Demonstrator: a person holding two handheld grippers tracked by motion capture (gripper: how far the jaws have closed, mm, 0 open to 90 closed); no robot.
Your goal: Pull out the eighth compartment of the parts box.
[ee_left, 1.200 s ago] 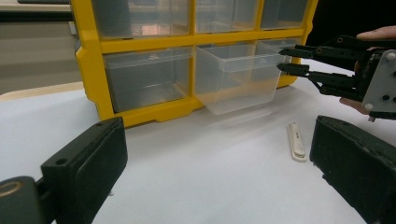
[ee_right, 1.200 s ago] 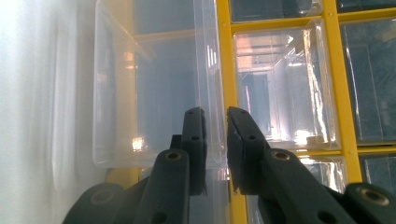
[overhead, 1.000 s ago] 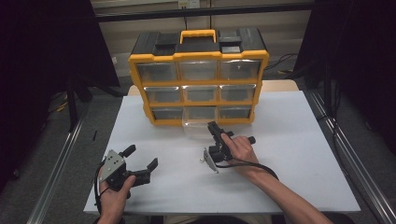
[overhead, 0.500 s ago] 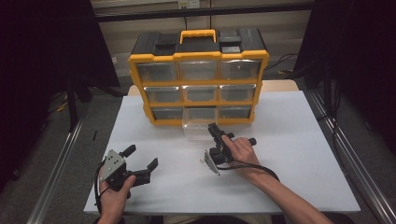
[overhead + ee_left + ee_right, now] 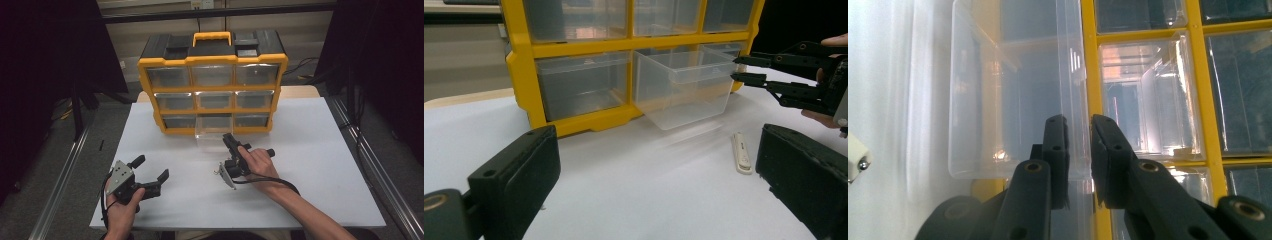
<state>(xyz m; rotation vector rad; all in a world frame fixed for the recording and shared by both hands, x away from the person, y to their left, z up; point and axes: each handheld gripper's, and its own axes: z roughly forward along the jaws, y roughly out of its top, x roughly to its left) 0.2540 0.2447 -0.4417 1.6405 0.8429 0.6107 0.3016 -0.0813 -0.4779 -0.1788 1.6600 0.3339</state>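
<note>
Clear plastic drawer (image 5: 214, 129) juts toward you from the yellow organizer's (image 5: 212, 61) bottom-middle slot. Your right gripper (image 5: 229, 140) pinches its front lip, lined up along the slide axis; your left gripper (image 5: 151, 168) rests open, near-left.

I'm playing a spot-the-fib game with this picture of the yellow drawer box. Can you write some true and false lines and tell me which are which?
1. The yellow organizer stands on the white table. True.
2. All its drawers are pushed in. False: the bottom middle clear drawer is pulled partly out.
3. The right gripper has its fingers on either side of that drawer's front wall. True.
4. The left gripper is holding a drawer. False: it is open near the table's front edge with nothing between its fingers.
5. A small white piece lies on the table. True.
</note>
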